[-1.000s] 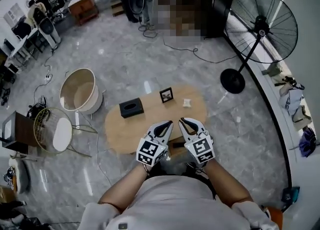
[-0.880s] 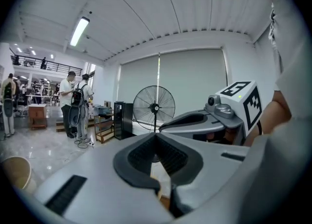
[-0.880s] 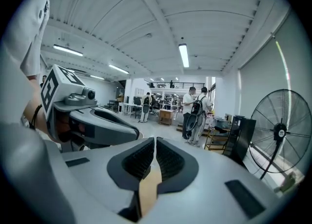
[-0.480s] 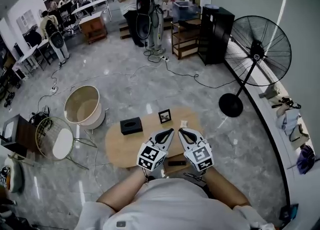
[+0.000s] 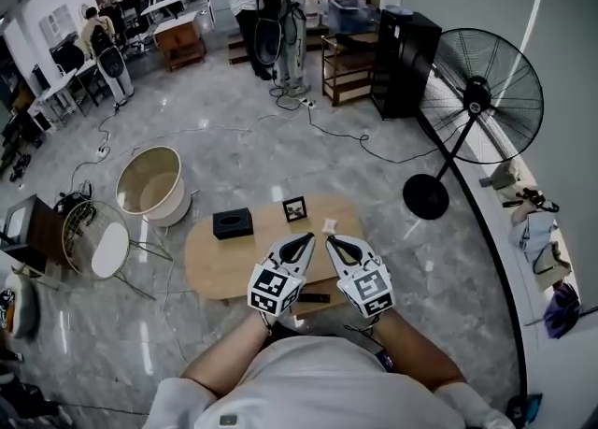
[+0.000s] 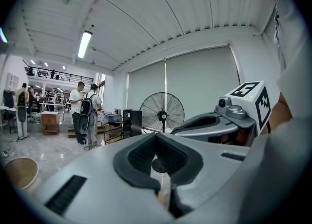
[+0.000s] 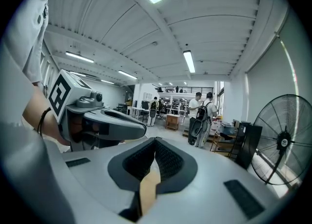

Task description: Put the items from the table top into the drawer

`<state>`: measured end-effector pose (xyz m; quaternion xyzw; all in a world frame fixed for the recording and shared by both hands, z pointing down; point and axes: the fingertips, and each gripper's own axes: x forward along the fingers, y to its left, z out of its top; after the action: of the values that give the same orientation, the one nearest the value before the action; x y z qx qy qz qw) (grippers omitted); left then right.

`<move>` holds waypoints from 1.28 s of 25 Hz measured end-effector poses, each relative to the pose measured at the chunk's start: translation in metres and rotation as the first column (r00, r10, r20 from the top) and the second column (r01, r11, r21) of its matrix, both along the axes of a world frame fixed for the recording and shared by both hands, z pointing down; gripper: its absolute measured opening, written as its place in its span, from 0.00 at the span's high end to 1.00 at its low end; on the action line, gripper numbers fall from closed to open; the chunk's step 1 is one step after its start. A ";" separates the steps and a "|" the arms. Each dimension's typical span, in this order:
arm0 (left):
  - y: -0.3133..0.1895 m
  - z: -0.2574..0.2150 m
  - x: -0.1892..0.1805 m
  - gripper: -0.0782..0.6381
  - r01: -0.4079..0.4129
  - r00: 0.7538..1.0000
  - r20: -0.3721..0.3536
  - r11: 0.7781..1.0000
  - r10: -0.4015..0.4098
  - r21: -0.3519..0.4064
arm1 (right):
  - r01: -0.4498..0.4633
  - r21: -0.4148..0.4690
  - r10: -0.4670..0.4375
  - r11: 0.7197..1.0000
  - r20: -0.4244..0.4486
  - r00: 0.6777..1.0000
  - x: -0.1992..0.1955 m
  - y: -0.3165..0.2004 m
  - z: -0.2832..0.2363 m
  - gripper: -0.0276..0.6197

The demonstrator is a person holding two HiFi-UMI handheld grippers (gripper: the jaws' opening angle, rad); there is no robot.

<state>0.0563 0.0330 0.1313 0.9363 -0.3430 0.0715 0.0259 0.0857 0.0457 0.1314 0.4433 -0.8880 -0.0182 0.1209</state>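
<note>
The box (image 5: 232,222), frame (image 5: 295,208) and white item (image 5: 329,226) sit on the table (image 5: 215,264), beyond both tongs. The left gripper (image 5: 306,239) is nearer the box and the right gripper (image 5: 332,242) nearer the white item. Both are pressed together and empty.

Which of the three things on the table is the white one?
The small white item, furthest right on the wooden table. The box at the left is black, and the little picture frame in the middle has a dark border.
</note>
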 end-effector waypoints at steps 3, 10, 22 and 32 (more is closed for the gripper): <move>0.002 0.002 0.006 0.88 0.008 1.000 0.004 1.000 -0.007 -0.008 | 0.000 -0.014 0.000 1.000 0.010 1.000 0.009 0.001 0.007 0.91; -0.016 0.006 0.006 0.88 0.012 1.000 0.002 1.000 -0.011 -0.017 | 0.011 -0.037 -0.011 0.999 -0.001 1.000 0.007 -0.014 0.018 0.91; -0.069 0.012 -0.004 0.88 -0.028 0.999 0.016 1.000 0.028 -0.014 | 0.006 -0.026 -0.006 1.000 -0.026 1.000 -0.012 -0.072 0.017 0.91; -0.098 0.022 -0.013 0.88 -0.038 0.999 0.013 0.999 0.038 -0.033 | 0.000 -0.040 -0.001 0.999 -0.030 1.000 -0.023 -0.101 0.026 0.91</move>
<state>0.0437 -0.0647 0.1533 0.9415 -0.3241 0.0841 0.0375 0.0630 -0.0556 0.1570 0.4403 -0.8864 -0.0071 0.1430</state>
